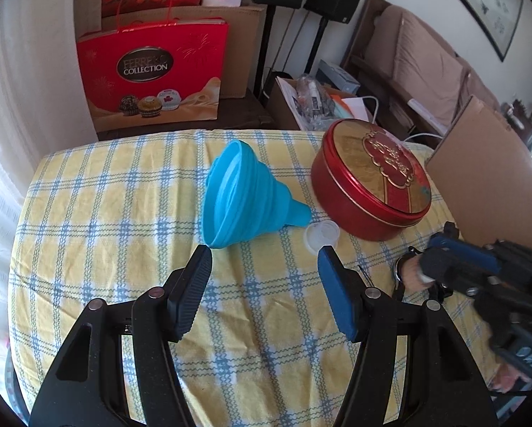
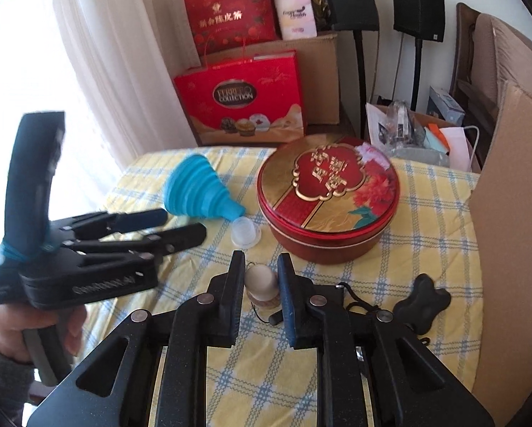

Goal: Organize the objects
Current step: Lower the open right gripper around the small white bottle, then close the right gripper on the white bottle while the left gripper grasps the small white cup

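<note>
Nearest in the right wrist view, the right claw (image 2: pixel 260 275) stands over the worktop (image 2: pixel 426 213), which wears a yellow and blue checked cloth. Between its fingers sits a small beige wooden doll (image 2: pixel 261 284) with a rounded head, upright on the cloth. The jaws are drawn close around it, flanking the head on both sides; whether the pads actually press on it cannot be told. A thin black cord with a dark bead trails from the doll toward the right finger. Just right of that claw lies a black knob-shaped piece (image 2: pixel 422 302) on the cloth.

The left claw (image 1: pixel 264 259) is spread, nothing between its fingers, its tips hanging above bare cloth. Just beyond its left fingertip lies a blue collapsible funnel (image 1: pixel 237 192) on its side, wide mouth toward the claw and spout pointing right. Touching or nearly touching the spout, just past the right fingertip, stands a small clear plastic cup (image 1: pixel 321 233). Right of the cup sits a round red and gold tin (image 1: pixel 370 178) with its lid on.

Farther off, behind the worktop, a red gift bag (image 1: pixel 152 71) leans against a cardboard box (image 1: pixel 244 49).
</note>
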### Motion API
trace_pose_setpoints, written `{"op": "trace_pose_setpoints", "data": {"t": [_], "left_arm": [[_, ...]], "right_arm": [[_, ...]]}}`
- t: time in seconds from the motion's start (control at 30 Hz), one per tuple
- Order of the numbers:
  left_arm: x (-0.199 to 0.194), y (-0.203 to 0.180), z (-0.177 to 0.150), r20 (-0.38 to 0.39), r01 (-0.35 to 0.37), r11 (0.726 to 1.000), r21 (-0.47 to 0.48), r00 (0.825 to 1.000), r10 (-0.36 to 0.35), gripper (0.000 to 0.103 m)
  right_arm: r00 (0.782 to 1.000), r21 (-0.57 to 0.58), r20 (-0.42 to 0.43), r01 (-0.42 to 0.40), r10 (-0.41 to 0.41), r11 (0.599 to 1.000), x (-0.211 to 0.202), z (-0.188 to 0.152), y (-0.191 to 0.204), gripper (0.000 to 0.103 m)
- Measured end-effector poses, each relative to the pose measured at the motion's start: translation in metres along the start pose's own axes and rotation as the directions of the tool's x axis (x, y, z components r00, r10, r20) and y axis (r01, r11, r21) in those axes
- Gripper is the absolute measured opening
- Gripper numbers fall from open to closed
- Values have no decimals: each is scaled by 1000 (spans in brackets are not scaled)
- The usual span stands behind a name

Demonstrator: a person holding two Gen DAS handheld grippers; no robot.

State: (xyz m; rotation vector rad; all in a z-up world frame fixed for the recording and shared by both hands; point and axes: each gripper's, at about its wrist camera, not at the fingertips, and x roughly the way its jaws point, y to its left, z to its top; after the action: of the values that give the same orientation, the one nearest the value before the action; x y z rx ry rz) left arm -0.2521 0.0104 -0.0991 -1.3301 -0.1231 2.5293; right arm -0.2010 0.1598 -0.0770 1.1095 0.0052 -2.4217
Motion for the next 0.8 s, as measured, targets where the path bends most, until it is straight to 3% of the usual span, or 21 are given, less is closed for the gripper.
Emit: {"op": "trace_pose_setpoints", "data": {"t": [0.33, 0.47, 0.57, 0.67, 0.8], "left_arm": [[6, -27, 2, 8, 9, 999, 39, 1000, -9, 60], [16, -37, 7, 0, -3, 999, 46, 1000, 3, 56], [22, -41, 9, -2, -10, 999, 52, 1000, 10, 44], [29, -44, 9, -11, -17, 998, 59, 1000, 18, 24], [26, -40, 8, 7, 0, 999, 43, 1000, -1, 17]], "right_arm": [[999, 38, 32, 12, -13, 999, -46, -1, -9, 18], [999, 54, 38, 7, -9, 999, -55, -5, -13, 18], [999, 62, 38, 9, -12, 998, -59, -8, -16, 18], [999, 64, 36, 11, -13, 998, -61, -9, -17, 18], [999, 57, 36, 12, -14, 998, -63, -9, -16, 18]]}}
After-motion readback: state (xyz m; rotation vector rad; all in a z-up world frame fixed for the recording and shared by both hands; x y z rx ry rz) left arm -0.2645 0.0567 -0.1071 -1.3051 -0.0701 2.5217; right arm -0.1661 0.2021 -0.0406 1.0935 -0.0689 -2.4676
